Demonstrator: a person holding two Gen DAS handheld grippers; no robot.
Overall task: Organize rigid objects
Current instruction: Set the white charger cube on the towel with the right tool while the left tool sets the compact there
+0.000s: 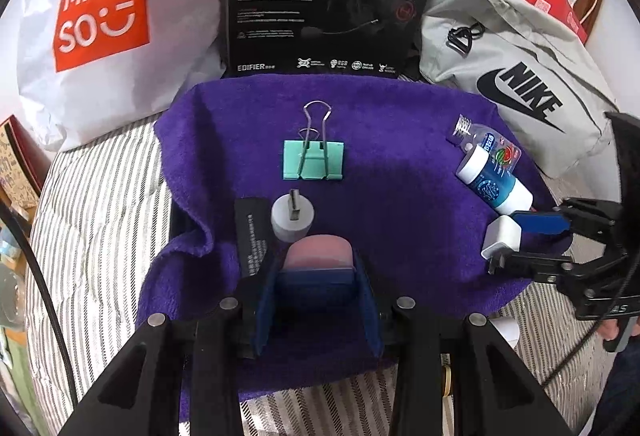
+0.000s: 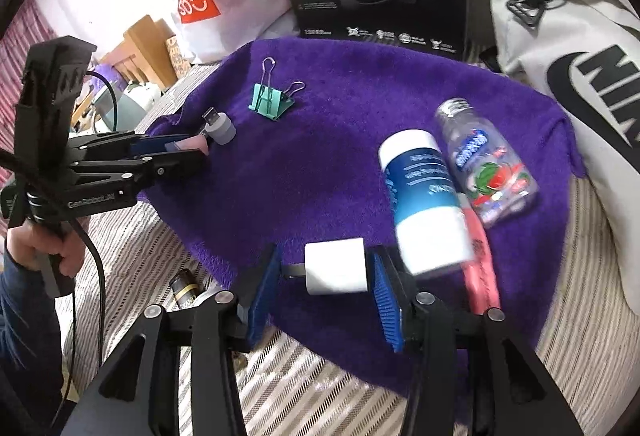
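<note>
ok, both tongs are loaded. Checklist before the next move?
1. Left tongs gripping the pink block: ok, it is clamped between the pads.
2. Right tongs gripping the white charger plug: cannot tell. It sits between the pads, but contact is unclear.
3. Free spot on the purple towel: ok, there is a bare patch right of the green binder clip.
4. Clearance ahead of the left tongs: not ok, the grey USB adapter lies right in front of the block.
5. Clearance beside the right tongs: not ok, the blue-and-white bottle lies close against that side.
</note>
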